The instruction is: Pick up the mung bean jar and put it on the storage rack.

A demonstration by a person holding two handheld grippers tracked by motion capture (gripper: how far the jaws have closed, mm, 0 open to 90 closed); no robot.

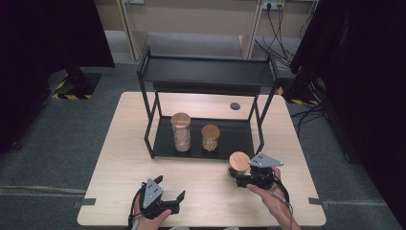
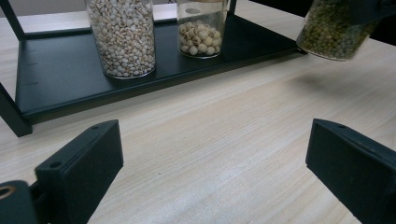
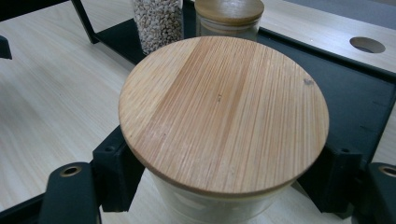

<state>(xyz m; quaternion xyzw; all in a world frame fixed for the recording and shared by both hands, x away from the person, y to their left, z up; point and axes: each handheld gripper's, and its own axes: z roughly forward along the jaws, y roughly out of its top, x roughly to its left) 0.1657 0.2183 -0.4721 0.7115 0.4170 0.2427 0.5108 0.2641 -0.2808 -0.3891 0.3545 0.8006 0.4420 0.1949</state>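
My right gripper [image 1: 237, 175] is shut on a glass jar of green beans [image 2: 334, 32] with a round bamboo lid [image 3: 224, 112]. Its black fingers [image 3: 116, 172] press the glass on both sides just under the lid. The jar hangs slightly tilted above the table, in front of the right end of the rack's lower shelf [image 1: 234, 139]. My left gripper [image 1: 170, 188] sits low near the table's front edge, left of centre. In the left gripper view its jaws stand wide open around bare tabletop [image 2: 215, 172].
A black two-tier rack [image 1: 206, 72] stands mid-table. On its lower shelf [image 2: 70, 79] stand a tall jar of pale grains [image 1: 181, 132] and a shorter jar of round seeds [image 1: 210, 138], both with bamboo lids. A round cable hole [image 1: 234, 106] lies behind the rack.
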